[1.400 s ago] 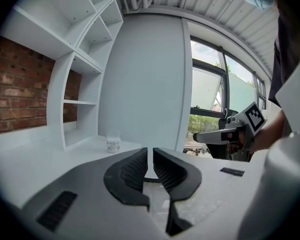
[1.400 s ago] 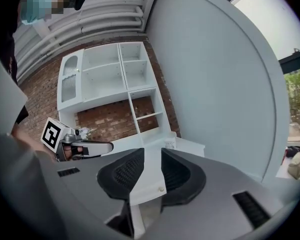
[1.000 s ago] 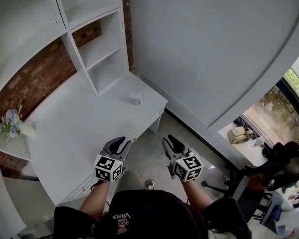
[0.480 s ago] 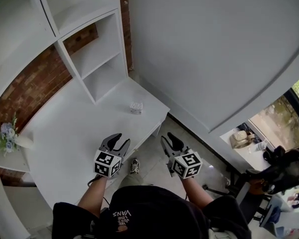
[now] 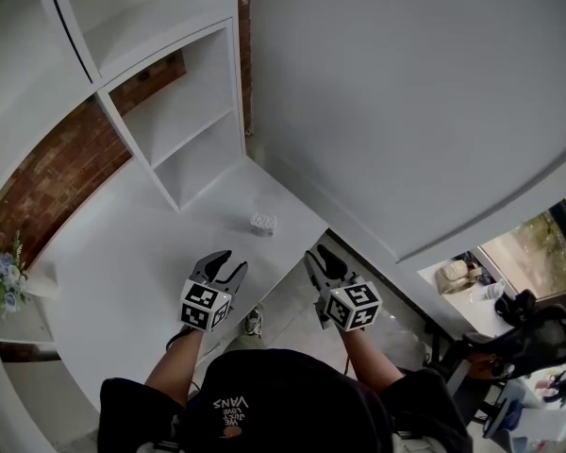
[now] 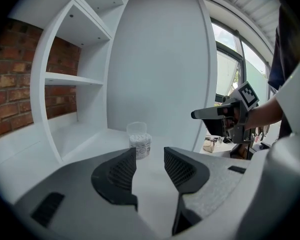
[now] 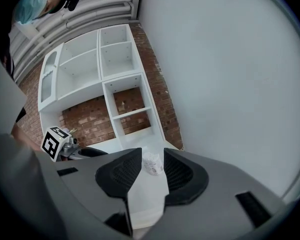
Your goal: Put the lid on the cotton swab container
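Note:
A small clear cotton swab container [image 5: 262, 223] stands near the far right corner of the white table [image 5: 123, 262]. It also shows in the left gripper view [image 6: 139, 140] and the right gripper view [image 7: 152, 165]. I cannot make out a separate lid. My left gripper [image 5: 230, 262] hovers over the table's front edge, well short of the container. Its jaws have just been opening and stand open around nothing [image 6: 150, 156]. My right gripper [image 5: 318, 255] hangs beyond the table's right edge, open and empty [image 7: 152, 153], its jaws also just widened.
White shelving [image 5: 184, 111] on a brick wall [image 5: 57, 159] backs the table. A bunch of flowers [image 5: 0, 276] sits at the far left. A plain white wall [image 5: 406, 92] rises to the right. Below the table's edge lie floor tiles and a shoe [image 5: 252, 322].
Both grippers have come forward toward the table and the container. The left jaws have spread visibly wider, and the right jaws slightly.

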`<action>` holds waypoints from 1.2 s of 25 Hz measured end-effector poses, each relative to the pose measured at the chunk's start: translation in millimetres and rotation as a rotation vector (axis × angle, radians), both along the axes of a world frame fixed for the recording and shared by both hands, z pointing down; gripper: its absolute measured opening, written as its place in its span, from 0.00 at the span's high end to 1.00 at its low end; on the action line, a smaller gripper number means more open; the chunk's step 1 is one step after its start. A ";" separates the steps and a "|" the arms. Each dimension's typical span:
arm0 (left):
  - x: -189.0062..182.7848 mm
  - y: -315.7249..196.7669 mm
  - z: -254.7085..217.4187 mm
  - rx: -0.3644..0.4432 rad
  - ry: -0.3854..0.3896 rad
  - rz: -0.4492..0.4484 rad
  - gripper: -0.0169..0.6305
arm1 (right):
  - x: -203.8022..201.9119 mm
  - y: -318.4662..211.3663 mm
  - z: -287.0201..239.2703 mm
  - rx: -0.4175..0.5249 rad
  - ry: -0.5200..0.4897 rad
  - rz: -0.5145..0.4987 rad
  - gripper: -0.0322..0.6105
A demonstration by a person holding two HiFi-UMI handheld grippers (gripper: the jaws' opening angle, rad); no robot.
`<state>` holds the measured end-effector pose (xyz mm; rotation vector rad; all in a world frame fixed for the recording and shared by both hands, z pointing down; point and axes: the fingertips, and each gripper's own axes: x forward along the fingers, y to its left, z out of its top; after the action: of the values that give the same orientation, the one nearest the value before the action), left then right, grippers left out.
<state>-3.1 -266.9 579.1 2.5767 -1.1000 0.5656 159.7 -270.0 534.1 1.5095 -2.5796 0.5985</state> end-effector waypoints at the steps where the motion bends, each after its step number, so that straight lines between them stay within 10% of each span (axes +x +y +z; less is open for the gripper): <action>1: -0.3 -4.6 1.7 -0.002 0.000 0.002 0.73 | -0.1 -6.2 0.8 -0.001 0.004 0.003 0.78; 30: 13.4 -95.5 64.9 -0.078 0.022 0.044 0.73 | -29.5 -147.7 34.1 -0.095 0.044 -0.079 0.79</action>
<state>10.3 -362.5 644.0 2.5392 -0.9967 0.5769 130.1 -417.7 568.2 1.3694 -2.5258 0.6605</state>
